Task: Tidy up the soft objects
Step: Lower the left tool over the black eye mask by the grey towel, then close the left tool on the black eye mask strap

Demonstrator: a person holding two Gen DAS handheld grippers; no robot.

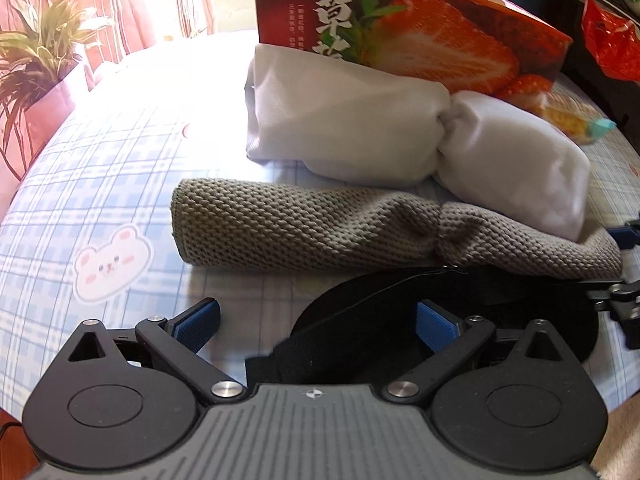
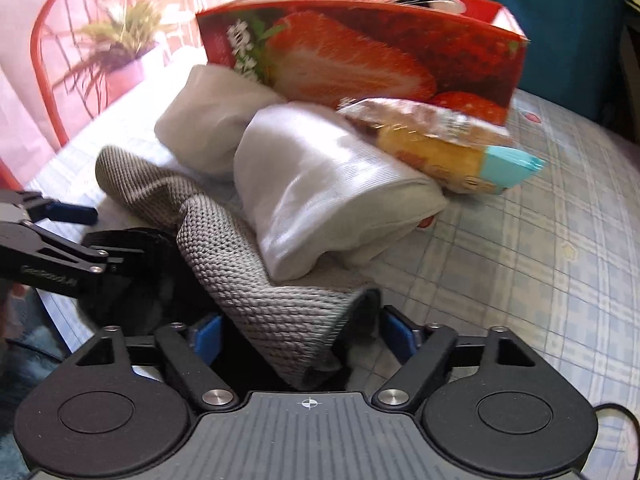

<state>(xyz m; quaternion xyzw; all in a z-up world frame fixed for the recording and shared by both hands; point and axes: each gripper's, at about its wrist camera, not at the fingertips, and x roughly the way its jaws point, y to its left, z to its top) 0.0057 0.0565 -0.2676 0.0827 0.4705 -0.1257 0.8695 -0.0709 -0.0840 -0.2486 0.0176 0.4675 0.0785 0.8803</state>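
Nearest the left wrist camera, the left gripper (image 1: 318,322) stood with its jaws wide apart, a black fabric piece (image 1: 360,316) lying between the blue pads without being pinched. Just beyond that black piece lay the grey knitted roll (image 1: 320,224), stretched across the plaid bedsheet (image 1: 120,168) and touching the black fabric at its right end. Behind the grey knitted roll lay the white cloth bundle (image 1: 360,128), cinched in its middle and resting against the strawberry box (image 1: 420,36), which stood upright at the far side of the grey roll. A wrapped snack packet (image 1: 572,120) showed to the right of the white bundle.

From the right wrist view, the right gripper (image 2: 308,340) held its jaws apart, with the near end of the grey knitted roll (image 2: 256,280) between the blue pads; whether the pads pressed on it could not be told. To the left of the grey roll, the left gripper (image 2: 76,232) reached in over the black fabric piece (image 2: 136,276). Beyond the grey roll sat the white cloth bundle (image 2: 320,188), the snack packet (image 2: 440,148) leaning on it, and the strawberry box (image 2: 360,52) behind both. A potted plant (image 2: 116,44) stood far left of the grey roll.
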